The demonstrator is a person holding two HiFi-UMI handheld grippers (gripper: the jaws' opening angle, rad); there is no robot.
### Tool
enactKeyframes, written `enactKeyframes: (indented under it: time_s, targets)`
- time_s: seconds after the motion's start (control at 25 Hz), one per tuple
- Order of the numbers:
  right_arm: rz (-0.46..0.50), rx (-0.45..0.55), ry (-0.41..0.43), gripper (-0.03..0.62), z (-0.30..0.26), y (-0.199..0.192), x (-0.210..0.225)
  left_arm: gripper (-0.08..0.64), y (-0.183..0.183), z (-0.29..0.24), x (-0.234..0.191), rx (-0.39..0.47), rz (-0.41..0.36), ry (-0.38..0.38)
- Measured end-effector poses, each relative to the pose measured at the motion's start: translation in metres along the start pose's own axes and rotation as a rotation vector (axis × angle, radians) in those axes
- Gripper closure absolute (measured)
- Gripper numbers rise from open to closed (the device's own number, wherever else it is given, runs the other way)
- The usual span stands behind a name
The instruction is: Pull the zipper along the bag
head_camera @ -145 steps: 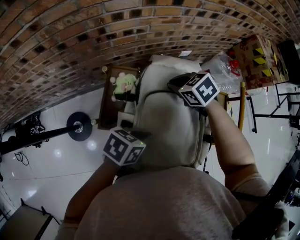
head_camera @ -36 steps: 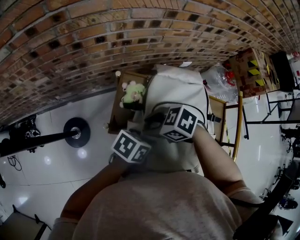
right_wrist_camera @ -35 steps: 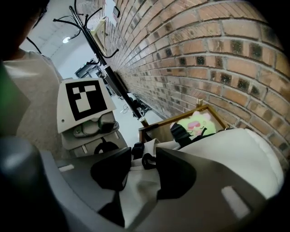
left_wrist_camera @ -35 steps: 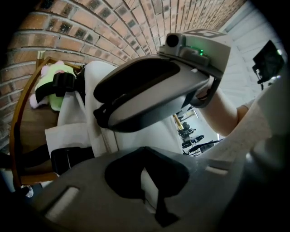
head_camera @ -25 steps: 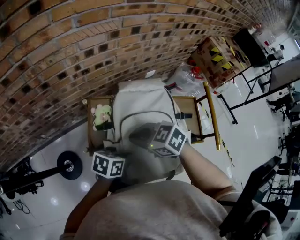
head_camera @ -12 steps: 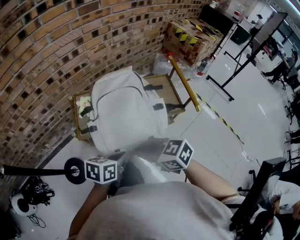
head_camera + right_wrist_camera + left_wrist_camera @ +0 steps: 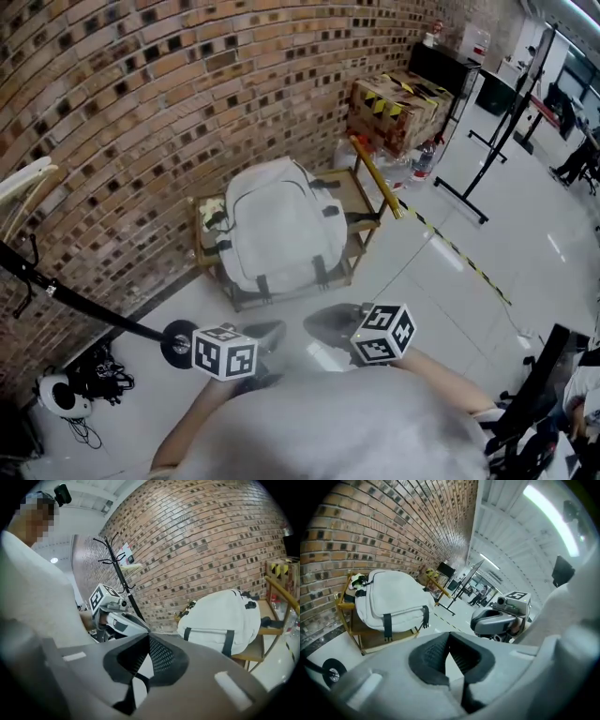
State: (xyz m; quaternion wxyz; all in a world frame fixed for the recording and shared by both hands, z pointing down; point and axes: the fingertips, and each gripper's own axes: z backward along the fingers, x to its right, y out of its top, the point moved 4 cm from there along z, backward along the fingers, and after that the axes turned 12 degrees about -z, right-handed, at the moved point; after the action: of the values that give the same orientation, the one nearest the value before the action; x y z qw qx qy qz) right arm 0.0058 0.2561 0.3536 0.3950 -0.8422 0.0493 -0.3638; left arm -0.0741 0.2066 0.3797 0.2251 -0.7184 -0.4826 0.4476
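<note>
While both tools hang close to our body, well apart from the white bag (image 7: 279,228) lying on the low wooden stand (image 7: 359,192) against the far brick wall (image 7: 141,103), we judge the main risk to be a poor approach. The left gripper (image 7: 449,634) has its jaws pressed together on nothing, and the right gripper (image 7: 149,637) likewise has its jaws together and empty. If any zipper run is left to pull, going in like this would only butt the fabric, so the jaws would need to part first. We cannot make out the slider or pull tab in any view, so a grab could land on one of the dark straps (image 7: 386,626) instead. Nothing braces the bag, and we think a one-sided tug could drag it off the stand's near edge or knock the small plush toy (image 7: 357,580) at its far left. The round base of the black coat stand (image 7: 177,343) sits on the floor just left of the left gripper and could be struck. The head view alone gives the whole layout, including the taped cardboard box (image 7: 398,98) at far right. Only the gripper views show the jaws head-on. The left one also shows the right gripper side-on and the toy plainly, while the right one shows the coat stand's hooks upright.
</note>
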Motion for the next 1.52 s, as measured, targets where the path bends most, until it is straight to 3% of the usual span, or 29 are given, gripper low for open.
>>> enactKeyframes:
  time_s: [0.12,0.32,0.6,0.8,1.04,1.52]
  targets:
    - [-0.011,0.024,-0.023,0.591,0.000,0.011,-0.022,0.560,0.006,0.017,0.000,0.013,0.004,-0.001]
    - [-0.052,0.083,-0.062,0.591,-0.014,0.011,-0.056,0.560,0.012,0.055,0.008,0.025,-0.072,-0.051]
    - [-0.148,0.185,-0.108,0.591,-0.064,-0.026,-0.113,0.560,-0.046,0.129,0.004,-0.003,-0.101,-0.084]
    - [-0.180,0.201,-0.133,0.591,-0.091,-0.045,-0.147,0.560,-0.079,0.172,-0.002,-0.012,-0.094,-0.080]
    - [-0.218,0.197,-0.150,0.592,-0.095,-0.060,-0.161,0.560,-0.086,0.187,0.008,-0.004,-0.102,-0.097]
    - [-0.193,0.189,-0.180,0.592,-0.102,-0.074,-0.174,0.560,-0.095,0.193,0.015,-0.003,-0.139,-0.120]
